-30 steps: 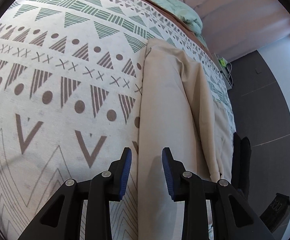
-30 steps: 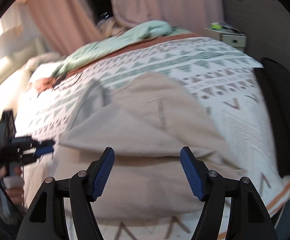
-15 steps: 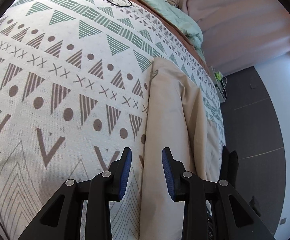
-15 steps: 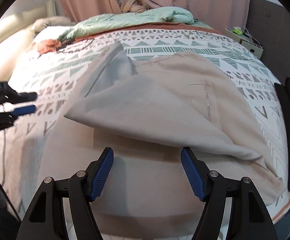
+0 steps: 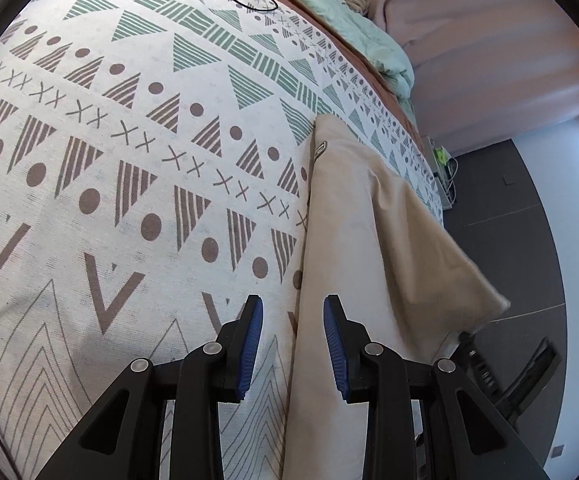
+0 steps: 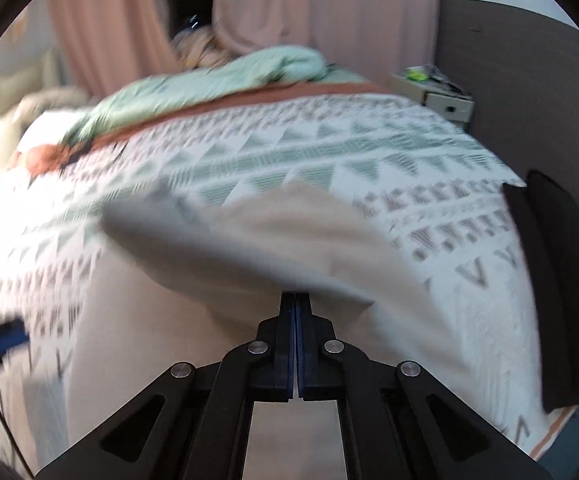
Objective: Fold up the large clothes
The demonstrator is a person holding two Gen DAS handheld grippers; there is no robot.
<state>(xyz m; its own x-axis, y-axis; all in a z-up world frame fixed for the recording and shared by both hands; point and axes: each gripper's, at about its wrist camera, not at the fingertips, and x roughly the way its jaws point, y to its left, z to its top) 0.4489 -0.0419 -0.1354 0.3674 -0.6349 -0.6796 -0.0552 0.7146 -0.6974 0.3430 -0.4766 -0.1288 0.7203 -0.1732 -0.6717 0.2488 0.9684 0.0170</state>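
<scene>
Right wrist view is showing the right tool [image 6: 294, 300] with its jaws having just been closing, now pressed together at the edge of a raised beige fold of the garment [image 6: 249, 240]; the picture is blurred, so whether cloth is actually caught between the pads I cannot tell, though the fold's rim is sitting right at the tips. The garment is lying on the bed [image 6: 429, 152], spread over its near half, with one flap doubled over the rest. Left wrist view is showing the left tool [image 5: 292, 344] hanging with its jaws apart and nothing between them, poised over the garment's long straight edge where it is meeting the bedspread [image 5: 129, 160]. To do this fold well, I judge the right tool should be carrying its flap across low and level, keeping the cloth taut so the crease is running straight, while the left tool is pinning or taking the near edge so the lower layer is not dragging along. The garment is looking like a plain, matte woven cotton, fairly stiff, holding flat planes and a crisp folded ridge. The bedspread is a soft white weave printed with green and brown triangles, dots and crosses.
</scene>
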